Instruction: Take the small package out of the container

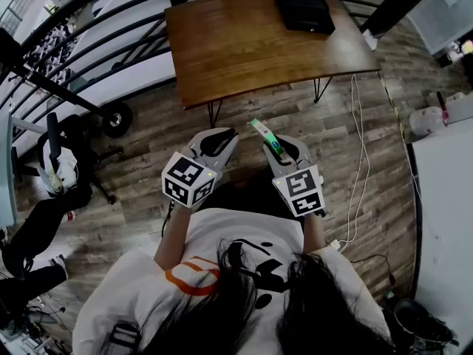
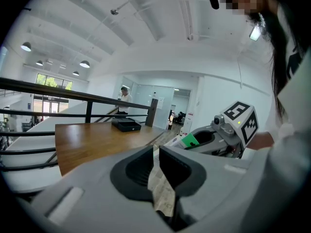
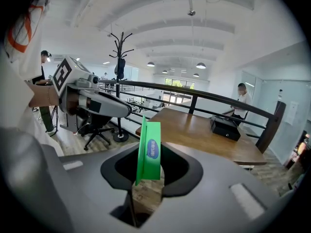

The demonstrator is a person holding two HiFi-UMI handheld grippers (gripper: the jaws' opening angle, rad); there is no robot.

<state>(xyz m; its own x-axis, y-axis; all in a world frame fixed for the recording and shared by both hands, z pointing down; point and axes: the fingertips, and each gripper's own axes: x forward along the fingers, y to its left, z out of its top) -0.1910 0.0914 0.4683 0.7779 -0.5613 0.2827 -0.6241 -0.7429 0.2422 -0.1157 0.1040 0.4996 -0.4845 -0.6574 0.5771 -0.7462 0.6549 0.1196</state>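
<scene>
A flat green small package (image 1: 264, 137) (image 3: 149, 152) stands upright between the jaws of my right gripper (image 1: 277, 150) (image 3: 147, 171), which is shut on it, held in the air in front of my chest. My left gripper (image 1: 214, 140) (image 2: 156, 154) is level with it on the left and is shut on a pale crumpled paper scrap (image 2: 161, 191). In the left gripper view the green package (image 2: 189, 141) shows in the right gripper beside it. The black container (image 1: 304, 7) (image 3: 225, 128) (image 2: 126, 125) sits at the far right corner of the wooden table (image 1: 236, 43), well ahead of both grippers.
A black railing (image 1: 89, 28) curves behind the table. A black office chair (image 1: 70, 161) stands at the left, a white table (image 1: 443, 205) at the right, and cables (image 1: 358, 161) lie on the wood floor. A coat rack (image 3: 120, 50) and people stand farther off.
</scene>
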